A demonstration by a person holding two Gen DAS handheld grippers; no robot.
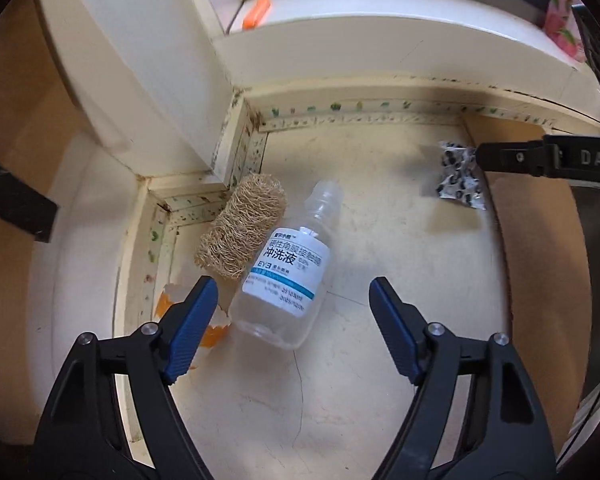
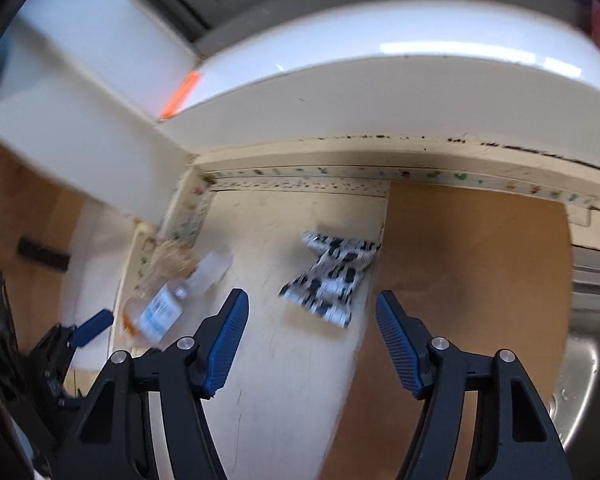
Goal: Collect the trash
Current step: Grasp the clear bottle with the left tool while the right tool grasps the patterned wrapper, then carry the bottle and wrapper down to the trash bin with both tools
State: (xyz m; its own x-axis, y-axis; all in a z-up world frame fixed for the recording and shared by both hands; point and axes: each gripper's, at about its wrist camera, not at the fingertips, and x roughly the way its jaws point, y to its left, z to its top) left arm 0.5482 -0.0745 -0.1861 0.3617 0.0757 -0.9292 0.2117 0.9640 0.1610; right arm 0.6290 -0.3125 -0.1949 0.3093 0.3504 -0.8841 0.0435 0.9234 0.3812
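Observation:
A clear plastic bottle point(image 1: 284, 276) with a white and blue label lies on the cream countertop point(image 1: 380, 240), just ahead of my open left gripper point(image 1: 294, 292), whose jaws straddle its base. A loofah piece point(image 1: 242, 228) touches its left side, and an eggshell point(image 1: 216, 320) lies under the left finger. A black-and-white crumpled wrapper point(image 1: 460, 178) lies at the counter's right edge. In the right wrist view the wrapper point(image 2: 328, 276) lies just ahead of my open right gripper point(image 2: 312, 308). The bottle point(image 2: 172, 300) and loofah point(image 2: 168, 260) show at left, blurred.
A white windowsill point(image 1: 380, 40) with an orange item point(image 1: 256, 12) runs along the back. A white wall column point(image 1: 148, 80) stands at the back left. A wooden board point(image 2: 460, 280) lies right of the counter, and a steel sink point(image 2: 580, 380) is at the far right.

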